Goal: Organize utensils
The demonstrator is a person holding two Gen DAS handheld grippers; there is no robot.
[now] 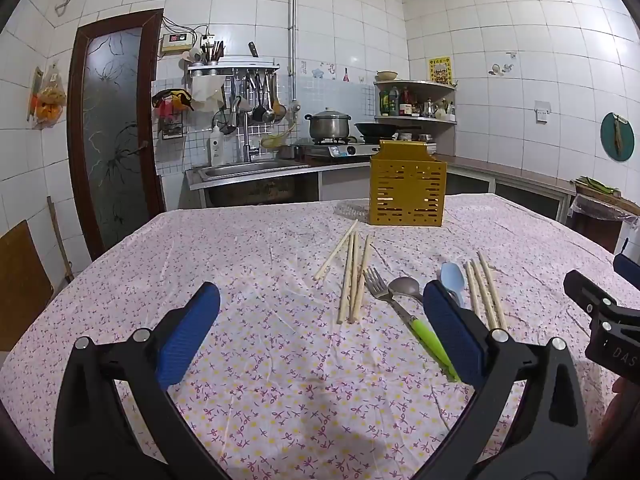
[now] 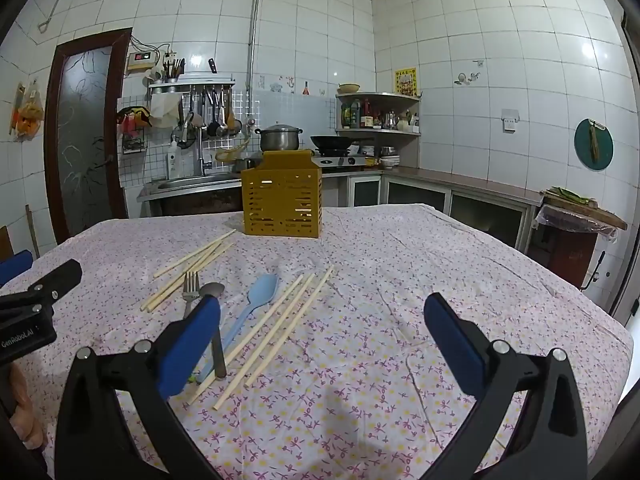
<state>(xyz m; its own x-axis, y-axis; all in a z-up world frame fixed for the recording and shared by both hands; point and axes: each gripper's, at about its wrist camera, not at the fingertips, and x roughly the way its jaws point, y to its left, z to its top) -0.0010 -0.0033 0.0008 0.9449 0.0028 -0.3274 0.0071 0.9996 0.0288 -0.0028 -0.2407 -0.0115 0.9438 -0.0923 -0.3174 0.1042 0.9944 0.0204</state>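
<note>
Right, both grippers hang over the flowered tabletop (image 1: 248, 248) with nothing between their blue pads. In the left wrist view the left gripper (image 1: 320, 320) has its jaws spread wide over bare cloth. Ahead of the gap, toward the right pad, lies a bundle of four chopsticks (image 1: 352, 276). Just right of those comes the fork (image 1: 378, 284), whose green handle runs down behind the right pad; the right wrist view shows only its tines. The metal spoon (image 1: 406, 286) and the blue spoon (image 1: 454, 276) sit just above that pad's tip, and three more chopsticks (image 1: 486, 296) lie outside it. Beyond everything stands the yellow slotted utensil holder (image 1: 407, 188), upright at the far end of the tabletop. The other tool pokes in at the right edge.

Over to the right wrist view: the right gripper (image 2: 322, 320) is likewise fully open and holding nothing. Here the blue spoon shows whole, handle and all, just inside the left pad, and the three chopsticks lie inside the gap, angled toward that pad. The four-stick bundle sits beyond it.
</note>
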